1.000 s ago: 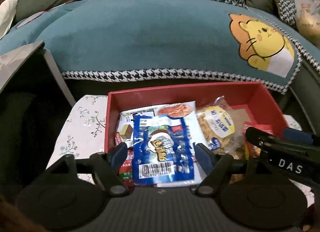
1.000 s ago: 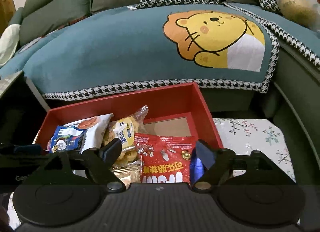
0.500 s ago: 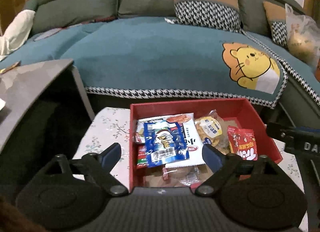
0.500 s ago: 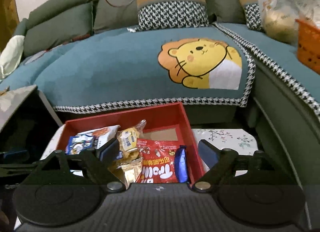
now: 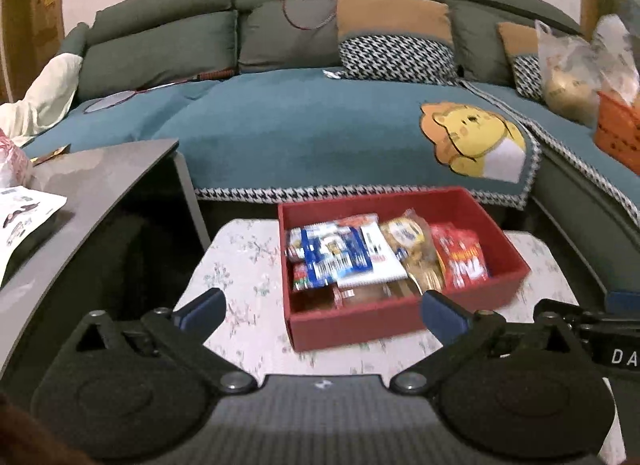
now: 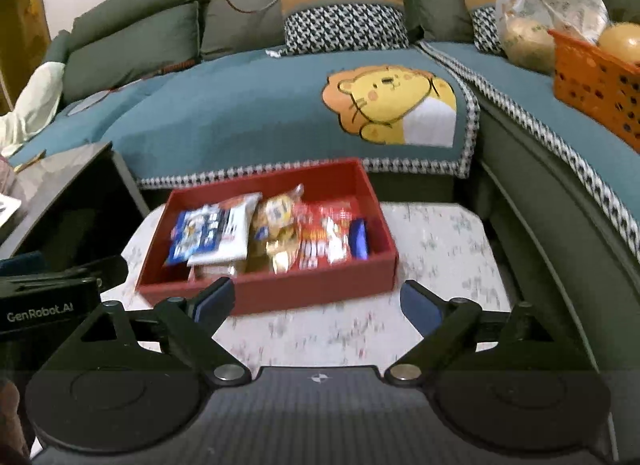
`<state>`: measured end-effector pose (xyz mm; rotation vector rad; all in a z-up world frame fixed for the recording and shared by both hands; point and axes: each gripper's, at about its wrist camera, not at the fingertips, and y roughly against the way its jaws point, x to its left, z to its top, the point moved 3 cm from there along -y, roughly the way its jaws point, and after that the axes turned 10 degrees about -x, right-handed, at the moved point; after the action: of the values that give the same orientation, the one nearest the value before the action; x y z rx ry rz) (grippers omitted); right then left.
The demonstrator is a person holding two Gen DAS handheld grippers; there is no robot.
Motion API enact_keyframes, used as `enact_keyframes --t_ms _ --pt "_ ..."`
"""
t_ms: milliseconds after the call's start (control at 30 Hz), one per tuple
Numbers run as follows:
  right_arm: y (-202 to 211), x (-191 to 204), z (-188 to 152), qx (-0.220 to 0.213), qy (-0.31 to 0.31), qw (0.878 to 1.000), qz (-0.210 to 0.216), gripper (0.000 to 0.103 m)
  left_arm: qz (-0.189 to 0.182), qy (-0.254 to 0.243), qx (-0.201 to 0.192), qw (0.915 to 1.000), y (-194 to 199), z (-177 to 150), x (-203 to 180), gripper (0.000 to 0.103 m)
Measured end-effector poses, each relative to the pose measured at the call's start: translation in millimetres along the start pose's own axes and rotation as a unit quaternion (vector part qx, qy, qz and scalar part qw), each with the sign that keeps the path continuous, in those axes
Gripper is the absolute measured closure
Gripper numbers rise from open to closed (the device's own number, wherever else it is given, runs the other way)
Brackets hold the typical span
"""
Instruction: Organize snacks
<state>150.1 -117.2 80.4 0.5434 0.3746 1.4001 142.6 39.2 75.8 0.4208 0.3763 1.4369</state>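
Both grippers have pulled back and up from the red box (image 5: pixel 404 323), which looks smaller now on the floral surface (image 5: pixel 244 329). The snack packets (image 6: pixel 280 233) inside blur together, labels unreadable. Left gripper (image 5: pixel 322 311) hangs angled down, jaws spread, empty. Right gripper (image 6: pixel 316 299) likewise tilted down, jaws opening, nothing between them.

Left gripper (image 5: pixel 322 315) angled down over the near part of the tabletop (image 5: pixel 248 329), fingers spread wide, nothing between them. Right gripper (image 6: pixel 316 303) alongside, same downward tilt, fingers opening, also empty. Both clear of any contact.
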Motion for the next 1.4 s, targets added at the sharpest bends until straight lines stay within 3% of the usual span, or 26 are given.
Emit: enact_keyframes --t_ms 267,533,933,1400 --pt "40 4 -32 0.005 -0.005 1.0 0.0 0.009 0.031 -0.073 0.039 0.9961 28 -33 -14 0.0" --pt "64 1 -58 0.013 -0.014 1.0 -0.013 0.009 0.004 -0.026 0.065 0.9975 48 -56 -9 0.0" --pt "71 -2 -92 0.051 -0.011 0.998 -0.028 0.008 -0.008 -0.03 0.086 0.9958 66 -83 -13 0.0" --pt "75 -1 -100 0.057 -0.007 0.998 -0.029 0.006 -0.017 -0.035 0.095 0.9947 72 -95 -16 0.0"
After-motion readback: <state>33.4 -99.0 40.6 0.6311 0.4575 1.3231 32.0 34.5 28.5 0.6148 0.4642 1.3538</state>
